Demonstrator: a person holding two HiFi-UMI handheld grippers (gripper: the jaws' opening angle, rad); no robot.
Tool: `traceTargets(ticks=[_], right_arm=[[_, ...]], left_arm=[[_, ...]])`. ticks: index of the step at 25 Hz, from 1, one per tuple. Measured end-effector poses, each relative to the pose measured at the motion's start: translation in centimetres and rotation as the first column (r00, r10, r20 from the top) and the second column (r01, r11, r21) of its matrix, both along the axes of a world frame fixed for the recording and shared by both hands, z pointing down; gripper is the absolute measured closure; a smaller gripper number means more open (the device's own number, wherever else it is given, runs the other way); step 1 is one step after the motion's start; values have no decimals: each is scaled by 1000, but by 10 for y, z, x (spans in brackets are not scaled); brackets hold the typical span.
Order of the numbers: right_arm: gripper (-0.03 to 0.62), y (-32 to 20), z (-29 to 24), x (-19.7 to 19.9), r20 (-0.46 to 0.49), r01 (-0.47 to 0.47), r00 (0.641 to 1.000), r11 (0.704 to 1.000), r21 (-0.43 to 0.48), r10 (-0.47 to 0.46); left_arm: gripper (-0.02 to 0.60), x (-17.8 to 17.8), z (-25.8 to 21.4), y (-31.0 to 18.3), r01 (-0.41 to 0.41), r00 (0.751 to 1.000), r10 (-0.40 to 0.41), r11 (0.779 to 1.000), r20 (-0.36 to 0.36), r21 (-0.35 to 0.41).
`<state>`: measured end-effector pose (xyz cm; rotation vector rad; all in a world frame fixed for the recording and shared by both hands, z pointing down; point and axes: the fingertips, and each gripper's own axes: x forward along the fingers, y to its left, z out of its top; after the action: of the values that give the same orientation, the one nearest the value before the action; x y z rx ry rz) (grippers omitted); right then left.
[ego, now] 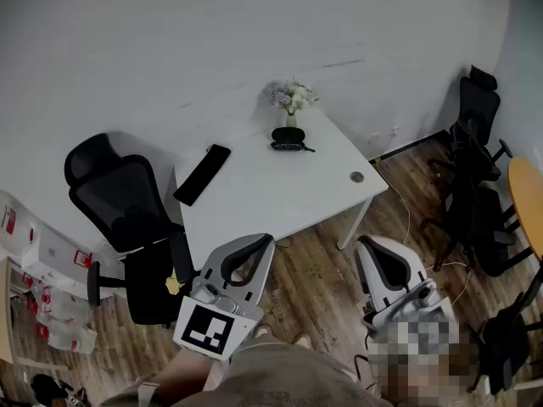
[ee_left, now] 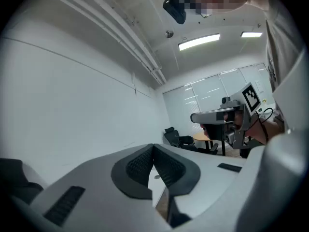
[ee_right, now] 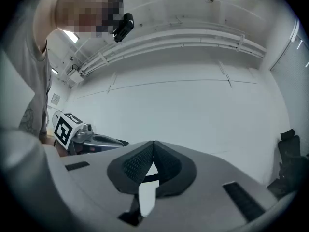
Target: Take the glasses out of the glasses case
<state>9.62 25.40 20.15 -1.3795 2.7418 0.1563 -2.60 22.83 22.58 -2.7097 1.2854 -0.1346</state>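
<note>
Left hand-held gripper [ego: 268,241]: jaws closed on nothing. It is held level at 6 o'clock of the surface [ego: 271,195], short of the near edge. This reads as a carrying pose, since nothing is within reach.
Right hand-held gripper [ego: 366,244]: also closed and empty, at 3 o'clock of the left one. Its own view shows the jaws meeting with only bare wall beyond.
Case [ego: 288,134]: dark and rounded, on the far end of the surface, at 12 o'clock from both grippers and well apart from them.
Glasses: a thin dark piece lies just in front of the case, too small to tell whether it is the glasses or part of the case.
Flowers [ego: 291,98]: just behind the case at 12 o'clock, tucked by the wall, probably as decoration.
Flat black item [ego: 203,174]: lies slanted at 8 o'clock of the case. Its kind cannot be told.
Chair [ego: 127,206]: at 9 o'clock of the surface.
Stage: the approach, by my reading; the case is untouched.
Next, likely: both grippers move forward and open, one to steady the case and the other to lift the glasses.
</note>
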Motion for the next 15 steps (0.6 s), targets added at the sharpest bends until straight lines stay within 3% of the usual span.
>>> traceTargets(ticks=[12, 15], right_arm=[[563, 1, 4, 22, 2, 20, 1000, 1000, 16, -20], [562, 4, 3, 25, 25, 75, 997, 997, 14, -75]], left_arm=[[566, 20, -2, -1, 12, 1000, -12, 1000, -6, 11], [566, 27, 1, -1, 15, 1000, -15, 1000, -4, 11]])
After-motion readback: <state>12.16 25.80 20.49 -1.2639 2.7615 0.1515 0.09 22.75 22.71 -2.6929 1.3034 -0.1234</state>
